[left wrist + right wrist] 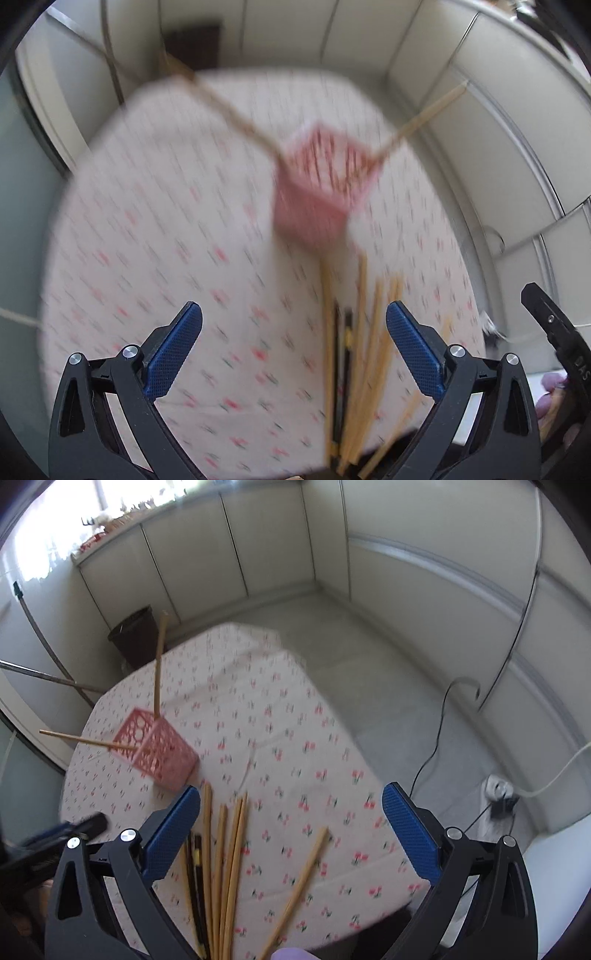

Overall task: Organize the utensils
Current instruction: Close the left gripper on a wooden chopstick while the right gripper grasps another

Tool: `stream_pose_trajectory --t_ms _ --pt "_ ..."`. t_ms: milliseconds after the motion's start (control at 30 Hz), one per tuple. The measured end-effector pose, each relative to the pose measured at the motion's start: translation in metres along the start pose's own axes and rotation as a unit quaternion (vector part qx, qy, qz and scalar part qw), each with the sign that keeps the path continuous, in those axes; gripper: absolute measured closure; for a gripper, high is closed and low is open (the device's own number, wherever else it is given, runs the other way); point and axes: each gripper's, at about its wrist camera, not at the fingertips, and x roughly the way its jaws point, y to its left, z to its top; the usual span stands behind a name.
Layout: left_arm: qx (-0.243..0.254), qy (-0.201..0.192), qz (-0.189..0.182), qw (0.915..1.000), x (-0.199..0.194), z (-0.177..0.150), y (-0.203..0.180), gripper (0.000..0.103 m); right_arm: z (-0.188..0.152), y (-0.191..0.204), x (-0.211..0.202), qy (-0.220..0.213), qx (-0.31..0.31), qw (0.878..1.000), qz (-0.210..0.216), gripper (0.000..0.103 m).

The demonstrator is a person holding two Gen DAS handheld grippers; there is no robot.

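Left tongs (294, 354) spread wide, nothing between the blue pads, above the cherry-print counter (147, 258). Right tongs (291, 836) likewise gaping and empty. Nearest, at six o'clock in both views: a loose bundle of wooden chopsticks (225, 867) lying flat on the cloth, with a dark pair (195, 871) among them and one stray stick (299, 886) angled off toward one o'clock. Farther out, at ten o'clock in the right view: a pink lattice holder (162, 753) with two chopsticks (159, 664) leaning out of it. Beyond, past the counter edge: a dark bin (135, 637) against the cabinets.
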Motion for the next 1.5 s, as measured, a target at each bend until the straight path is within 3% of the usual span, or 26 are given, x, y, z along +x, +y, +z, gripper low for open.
stream_pose_trajectory --t_ms 100,233,400,567,700,833,967,1200,1267,1400,1433,1467,1500 --pt "-0.021 0.058 -0.003 0.9981 0.036 -0.003 0.002 0.007 -0.004 -0.014 0.020 0.067 0.035 0.997 0.031 0.007" --pt "-0.041 0.065 0.021 0.9968 0.058 -0.004 0.001 0.014 -0.011 -0.026 0.040 0.133 0.083 0.985 0.075 0.007" --pt "-0.063 0.071 0.016 0.9954 0.075 0.002 0.000 0.031 -0.013 -0.040 0.045 0.143 0.126 0.979 0.074 0.007" --pt "-0.061 0.061 0.041 0.9954 0.089 0.009 -0.011 0.048 -0.013 -0.047 0.051 0.149 0.143 0.976 0.072 0.007" --pt "-0.062 0.060 0.043 0.9953 0.098 0.013 -0.017 0.056 -0.014 -0.053 0.057 0.154 0.150 0.975 0.061 0.007" --pt "-0.040 0.050 0.074 0.9952 0.108 0.015 -0.030 0.063 -0.017 -0.061 0.066 0.166 0.162 0.972 0.048 0.007" --pt "0.002 0.033 0.109 0.9935 0.114 0.014 -0.046 0.096 -0.019 -0.065 0.074 0.171 0.165 0.971 0.030 0.007" --pt "-0.007 0.009 0.095 0.9954 0.092 0.007 -0.032 0.096 -0.029 -0.059 0.093 0.183 0.162 0.970 -0.004 0.008" --pt "0.000 -0.004 0.091 0.9959 0.077 0.003 -0.025 0.096 -0.031 -0.054 0.097 0.181 0.151 0.972 -0.017 0.012" --pt "0.021 -0.033 0.084 0.9957 0.051 -0.006 -0.028 0.096 -0.041 -0.039 0.114 0.203 0.120 0.971 -0.030 0.035" --pt "0.026 -0.040 0.084 0.9954 0.044 -0.007 -0.029 0.096 -0.043 -0.038 0.117 0.211 0.117 0.970 -0.028 0.036" --pt "0.030 -0.047 0.084 0.9949 0.037 -0.009 -0.028 0.096 -0.044 -0.032 0.116 0.197 0.101 0.974 -0.044 0.042" --pt "0.032 -0.054 0.084 0.9945 0.029 -0.009 -0.025 0.096 -0.044 -0.026 0.116 0.188 0.085 0.977 -0.053 0.058"
